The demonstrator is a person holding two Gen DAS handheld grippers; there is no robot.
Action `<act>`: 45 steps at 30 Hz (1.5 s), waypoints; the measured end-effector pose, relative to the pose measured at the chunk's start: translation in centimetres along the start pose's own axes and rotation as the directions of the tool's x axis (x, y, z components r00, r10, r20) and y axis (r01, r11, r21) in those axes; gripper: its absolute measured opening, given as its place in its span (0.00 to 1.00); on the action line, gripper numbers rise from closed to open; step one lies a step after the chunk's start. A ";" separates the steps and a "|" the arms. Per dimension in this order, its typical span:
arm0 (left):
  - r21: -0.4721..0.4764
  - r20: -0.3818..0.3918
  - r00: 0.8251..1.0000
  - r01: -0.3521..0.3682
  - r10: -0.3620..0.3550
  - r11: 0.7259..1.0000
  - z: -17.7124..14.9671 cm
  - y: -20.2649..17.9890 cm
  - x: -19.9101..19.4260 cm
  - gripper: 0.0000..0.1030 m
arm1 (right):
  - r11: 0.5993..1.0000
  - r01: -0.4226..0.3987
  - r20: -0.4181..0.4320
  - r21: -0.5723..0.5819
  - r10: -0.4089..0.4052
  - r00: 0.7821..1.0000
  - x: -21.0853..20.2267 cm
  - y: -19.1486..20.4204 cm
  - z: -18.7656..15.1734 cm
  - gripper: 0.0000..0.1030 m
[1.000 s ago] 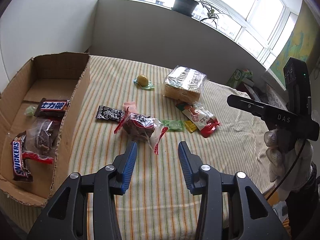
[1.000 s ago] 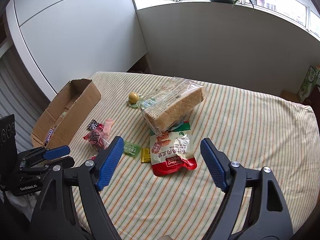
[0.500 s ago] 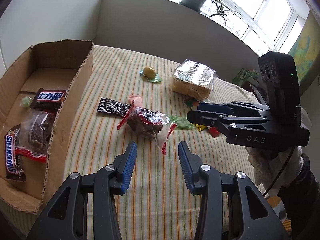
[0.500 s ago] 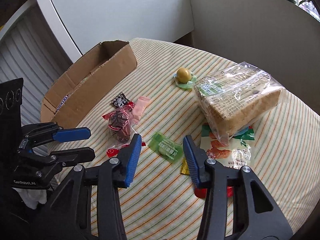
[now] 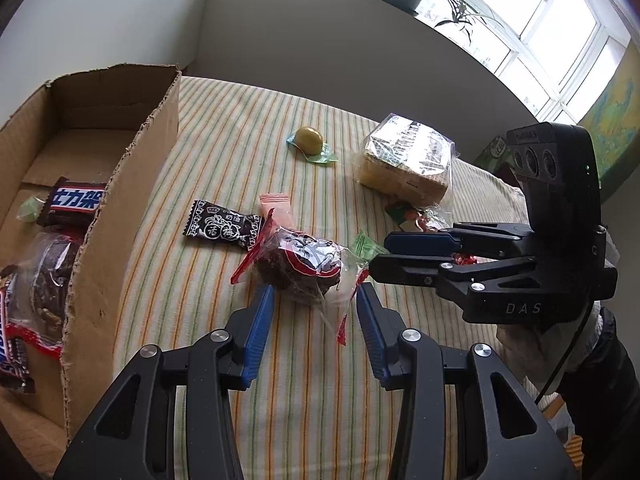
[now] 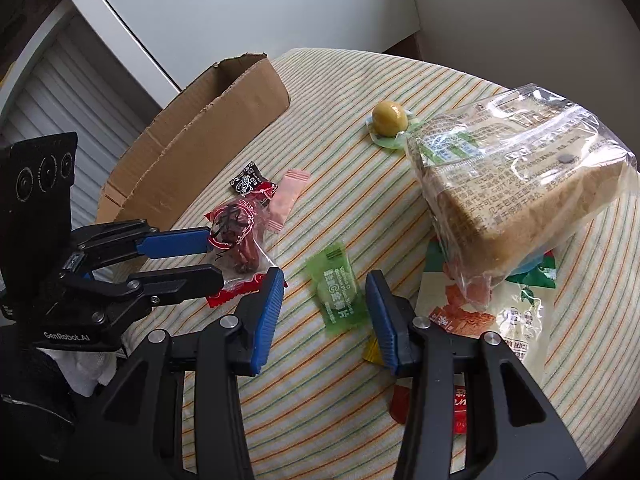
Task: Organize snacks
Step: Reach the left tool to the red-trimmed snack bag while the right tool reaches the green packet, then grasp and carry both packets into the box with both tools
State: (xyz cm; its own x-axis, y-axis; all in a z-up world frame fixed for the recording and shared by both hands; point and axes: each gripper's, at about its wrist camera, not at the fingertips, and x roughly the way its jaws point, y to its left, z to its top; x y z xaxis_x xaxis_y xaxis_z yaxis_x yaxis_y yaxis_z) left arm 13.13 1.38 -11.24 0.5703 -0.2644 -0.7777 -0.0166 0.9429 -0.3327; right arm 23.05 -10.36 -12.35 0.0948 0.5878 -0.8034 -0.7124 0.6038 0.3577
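Observation:
A brown cake in a clear red-edged wrapper (image 5: 302,266) lies on the striped tablecloth. My left gripper (image 5: 315,294) stands open, its blue fingertips on either side of the wrapper's near end without pressing on it. In the right wrist view that left gripper (image 6: 212,258) flanks the same cake (image 6: 236,240). A green sachet (image 6: 336,292) lies flat between the fingers of my right gripper (image 6: 324,280), which is open and not touching it. From the left wrist view the right gripper (image 5: 378,255) reaches in from the right, over the green sachet (image 5: 366,244).
A cardboard box (image 5: 120,208) at the left holds Snickers bars and another cake. On the cloth lie a black plum candy (image 5: 224,226), a pink packet (image 5: 276,204), a yellow-green ball sweet (image 5: 309,140), bagged bread (image 6: 512,184) and a red snack bag (image 6: 480,320).
My left gripper has advanced until its tips flank the cake. My right gripper has narrowed its jaws, dropped and swung left from the red bag to straddle the green sachet.

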 end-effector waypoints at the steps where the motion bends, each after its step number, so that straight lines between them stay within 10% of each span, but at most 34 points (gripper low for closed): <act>1: -0.006 -0.002 1.000 0.001 -0.001 1.000 0.1 0.0 0.2 0.40 | 1.000 -0.003 -0.001 -0.004 0.003 1.000 -0.1 0.0 -0.1 0.44; 20: -0.011 -0.014 0.997 -0.081 0.081 0.997 2.8 -0.8 2.6 0.48 | 0.949 0.232 0.007 -0.214 -0.236 0.972 0.2 2.4 -1.0 0.38; 45: 0.071 0.001 0.992 -0.129 0.129 0.989 0.9 -2.1 2.3 0.38 | 0.920 0.323 0.023 -0.224 -0.326 0.945 -0.1 3.8 -1.9 0.24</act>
State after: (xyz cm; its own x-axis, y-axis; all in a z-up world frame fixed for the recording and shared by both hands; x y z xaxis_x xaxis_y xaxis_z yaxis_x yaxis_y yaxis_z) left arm 15.25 -1.02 -11.88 0.5644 -0.1404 -0.8135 -0.0317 0.9810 -0.1913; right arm 19.05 -9.19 -11.79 0.3377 0.3710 -0.8650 -0.7803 0.6243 -0.0369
